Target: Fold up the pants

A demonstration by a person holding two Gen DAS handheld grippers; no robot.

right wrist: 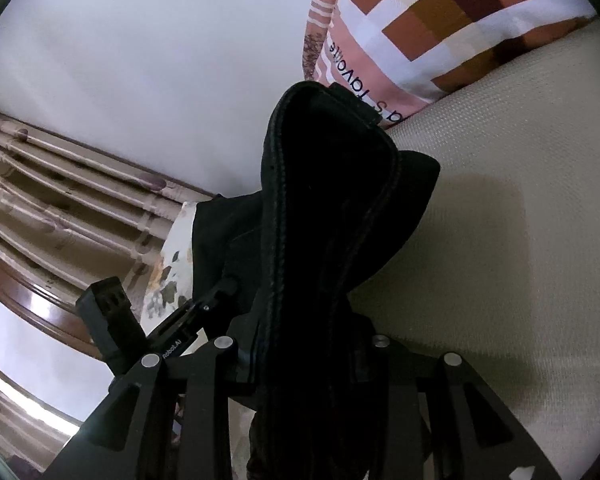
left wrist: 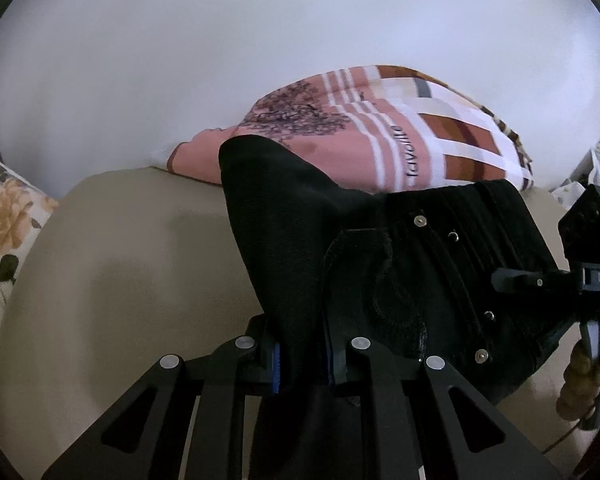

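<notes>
The black pants hang lifted over a beige bed sheet, with rivets and a back pocket showing. My left gripper is shut on a fold of the pants' fabric at one edge. The other gripper's body shows at the right edge of the left wrist view. In the right wrist view, my right gripper is shut on the thick stitched waistband of the pants, which rises up between the fingers. The left gripper's body shows at the lower left there.
A pink and brown patterned pillow lies at the back of the bed against a white wall; it also shows in the right wrist view. A floral pillow is at the left. Curtains hang at the left of the right wrist view.
</notes>
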